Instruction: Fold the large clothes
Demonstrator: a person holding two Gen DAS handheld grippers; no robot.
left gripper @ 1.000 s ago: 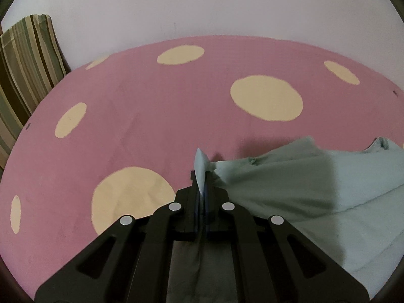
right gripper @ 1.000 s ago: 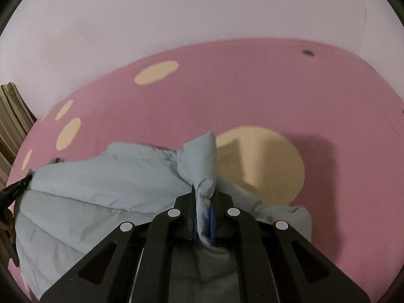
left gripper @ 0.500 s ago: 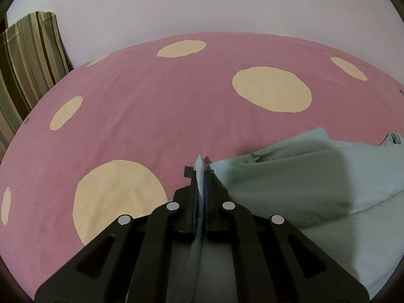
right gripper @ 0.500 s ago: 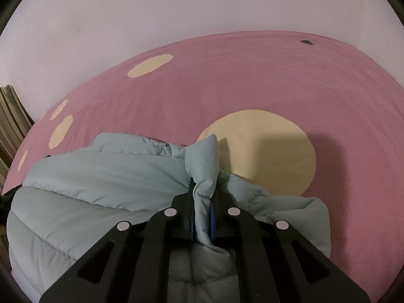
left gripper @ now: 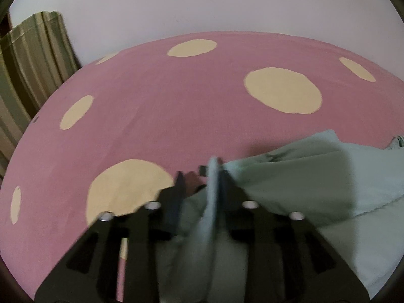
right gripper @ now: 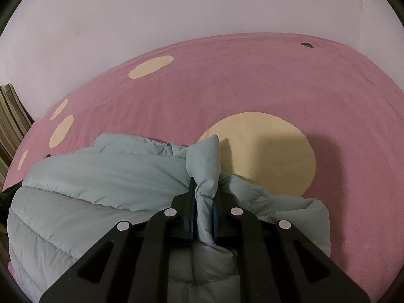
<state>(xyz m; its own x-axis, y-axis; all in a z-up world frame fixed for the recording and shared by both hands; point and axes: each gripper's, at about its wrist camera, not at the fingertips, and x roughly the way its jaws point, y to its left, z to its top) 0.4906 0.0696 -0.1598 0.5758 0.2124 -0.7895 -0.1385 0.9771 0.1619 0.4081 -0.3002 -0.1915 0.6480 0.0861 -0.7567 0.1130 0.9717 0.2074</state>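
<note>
A pale blue-green quilted puffer jacket (right gripper: pixel 96 192) lies bunched on a pink bed sheet with cream dots (right gripper: pixel 252 80). My right gripper (right gripper: pixel 204 189) is shut on a raised fold of the jacket near its right edge. In the left wrist view the jacket (left gripper: pixel 315 186) spreads to the right. My left gripper (left gripper: pixel 199 179) has its jaws apart; a flap of jacket fabric rests against the right finger (left gripper: pixel 224 184), and the left finger (left gripper: pixel 176 189) stands clear of it. The view is blurred by motion.
The pink dotted sheet (left gripper: pixel 176 106) stretches ahead to a pale wall (left gripper: pixel 202 5). A green striped curtain (left gripper: pixel 27 70) hangs at the far left, also seen in the right wrist view (right gripper: pixel 10 116).
My left gripper has opened; it was shut on the jacket edge in both earlier frames. My right gripper stays shut on its fold, and the jacket has settled lower onto the sheet.
</note>
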